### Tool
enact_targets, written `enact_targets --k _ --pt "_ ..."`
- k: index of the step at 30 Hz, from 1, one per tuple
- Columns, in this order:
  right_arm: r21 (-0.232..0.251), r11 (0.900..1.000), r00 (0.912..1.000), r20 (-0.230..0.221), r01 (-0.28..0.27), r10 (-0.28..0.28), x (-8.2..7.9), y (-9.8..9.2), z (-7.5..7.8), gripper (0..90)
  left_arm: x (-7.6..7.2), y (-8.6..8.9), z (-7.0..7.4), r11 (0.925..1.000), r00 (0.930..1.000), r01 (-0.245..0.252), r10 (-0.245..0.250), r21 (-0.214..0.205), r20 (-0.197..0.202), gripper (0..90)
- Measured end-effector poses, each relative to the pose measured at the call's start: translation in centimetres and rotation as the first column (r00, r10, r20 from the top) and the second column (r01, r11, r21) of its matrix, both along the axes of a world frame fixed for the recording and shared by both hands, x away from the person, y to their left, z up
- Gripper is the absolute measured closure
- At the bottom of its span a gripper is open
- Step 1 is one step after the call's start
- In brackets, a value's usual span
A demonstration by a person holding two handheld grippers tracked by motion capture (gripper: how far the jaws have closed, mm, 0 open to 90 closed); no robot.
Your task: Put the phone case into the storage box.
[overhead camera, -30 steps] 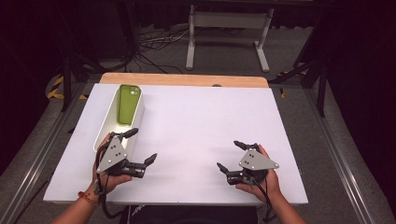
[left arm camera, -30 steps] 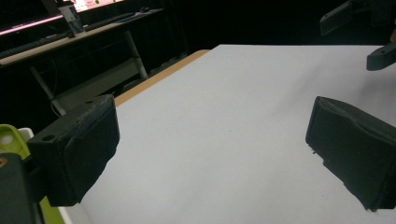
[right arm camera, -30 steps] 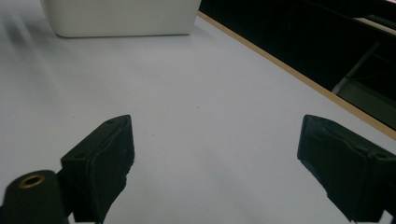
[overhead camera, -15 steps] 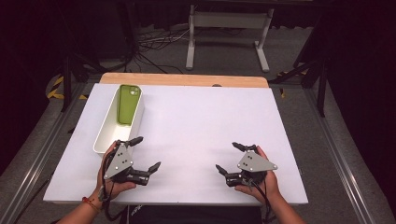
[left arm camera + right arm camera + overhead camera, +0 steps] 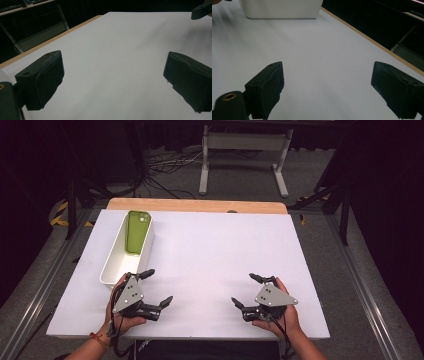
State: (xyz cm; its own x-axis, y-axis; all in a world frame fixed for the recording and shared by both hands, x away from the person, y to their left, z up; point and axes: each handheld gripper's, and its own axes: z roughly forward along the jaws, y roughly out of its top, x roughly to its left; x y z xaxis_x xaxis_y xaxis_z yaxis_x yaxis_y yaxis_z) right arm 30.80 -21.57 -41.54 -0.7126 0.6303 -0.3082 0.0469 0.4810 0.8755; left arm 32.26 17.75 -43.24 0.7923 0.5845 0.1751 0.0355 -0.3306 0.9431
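overhead, the white tabletop (image 5: 215,265) takes up the middle of the frame, with a strip of pale wood showing along its far edge. a white bin (image 5: 116,260) lies lengthwise at the upper left of the tabletop, and a green phone (image 5: 136,231) leans inside it at the far end, camera side up. the left gripper (image 5: 156,287) sits at the lower left, just beside the bin's near end, its jaws spread wide with nothing between them. the right gripper (image 5: 246,290) sits at the lower right, well apart from the bin, jaws likewise wide apart and empty. grey floor surrounds the tabletop, with metal rails down both sides, a tangle of cables at the upper left and a grey metal stand (image 5: 242,150) at top centre against a dark room.
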Motion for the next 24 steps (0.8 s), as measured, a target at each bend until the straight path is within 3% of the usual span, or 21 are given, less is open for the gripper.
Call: enact_targets --k 24 --pt "0.002 0.9999 0.9999 -0.003 0.011 -0.011 0.18 -0.4 0.0 12.5 0.14 -0.53 -0.19 0.9995 0.9999 0.011 -0.011 0.031 -0.006 4.3"
